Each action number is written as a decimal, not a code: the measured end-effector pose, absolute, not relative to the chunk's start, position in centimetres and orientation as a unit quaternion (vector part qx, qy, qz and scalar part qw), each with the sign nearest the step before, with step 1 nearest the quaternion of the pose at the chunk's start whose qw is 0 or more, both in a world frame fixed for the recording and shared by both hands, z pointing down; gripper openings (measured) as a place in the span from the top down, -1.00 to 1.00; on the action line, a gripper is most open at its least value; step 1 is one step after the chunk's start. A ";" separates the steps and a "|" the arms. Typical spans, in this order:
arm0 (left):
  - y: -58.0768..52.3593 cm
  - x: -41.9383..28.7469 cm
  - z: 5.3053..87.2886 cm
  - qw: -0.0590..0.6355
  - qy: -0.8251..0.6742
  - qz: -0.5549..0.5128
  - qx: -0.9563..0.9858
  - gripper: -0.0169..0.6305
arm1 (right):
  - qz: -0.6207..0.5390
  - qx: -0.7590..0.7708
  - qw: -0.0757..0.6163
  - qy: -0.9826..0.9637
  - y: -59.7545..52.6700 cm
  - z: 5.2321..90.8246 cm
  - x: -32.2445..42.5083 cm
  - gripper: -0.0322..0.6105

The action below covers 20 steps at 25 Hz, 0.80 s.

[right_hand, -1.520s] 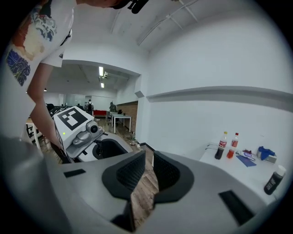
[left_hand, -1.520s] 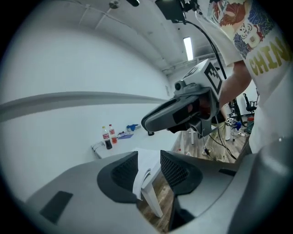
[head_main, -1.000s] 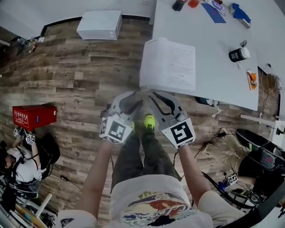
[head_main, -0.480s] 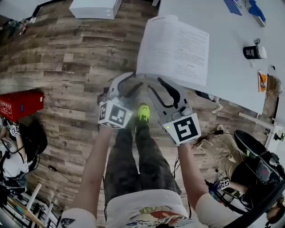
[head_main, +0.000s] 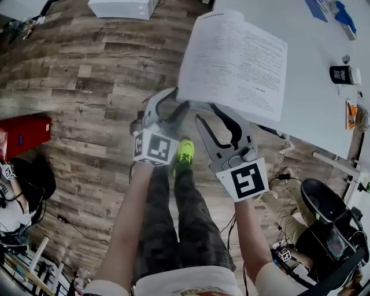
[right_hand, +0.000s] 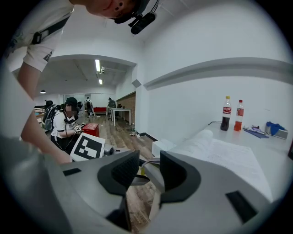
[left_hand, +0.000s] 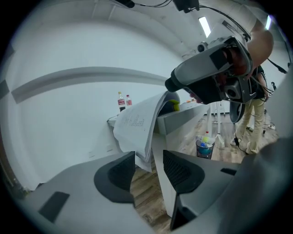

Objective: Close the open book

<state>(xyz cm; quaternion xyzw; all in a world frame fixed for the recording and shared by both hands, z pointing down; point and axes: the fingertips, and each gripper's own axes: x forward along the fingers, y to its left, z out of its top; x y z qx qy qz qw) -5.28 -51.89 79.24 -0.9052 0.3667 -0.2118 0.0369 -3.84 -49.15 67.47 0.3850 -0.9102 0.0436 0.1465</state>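
Note:
The open book [head_main: 237, 58] lies on the white table [head_main: 312, 115] at its near left corner, printed pages up, left side overhanging the edge. My left gripper [head_main: 176, 104] is open just below that overhanging corner. In the left gripper view the book's drooping pages [left_hand: 137, 125] hang just past the open jaws, and the pads do not press them. My right gripper [head_main: 208, 114] is open beside it, under the book's near edge, nothing between its pads. The right gripper view shows the book [right_hand: 219, 155] off to the right of the jaws.
On the table stand a black cup [head_main: 341, 74], blue items [head_main: 346, 17] and two bottles [right_hand: 226, 113]. On the wooden floor are a white box [head_main: 118, 8] and a red box [head_main: 23, 134]. A seated person [head_main: 11, 191] is at left, a chair [head_main: 324, 202] at right.
Both grippers have sunk toward the table's edge and now sit right at the book's near edge. The right gripper's jaws have spread from shut to open; the left's widened slightly.

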 end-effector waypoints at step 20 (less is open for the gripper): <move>-53.5 -8.1 72.8 0.031 0.440 -0.192 -0.877 0.66 | 0.035 0.371 0.165 -0.913 -49.2 64.5 -2.0 0.52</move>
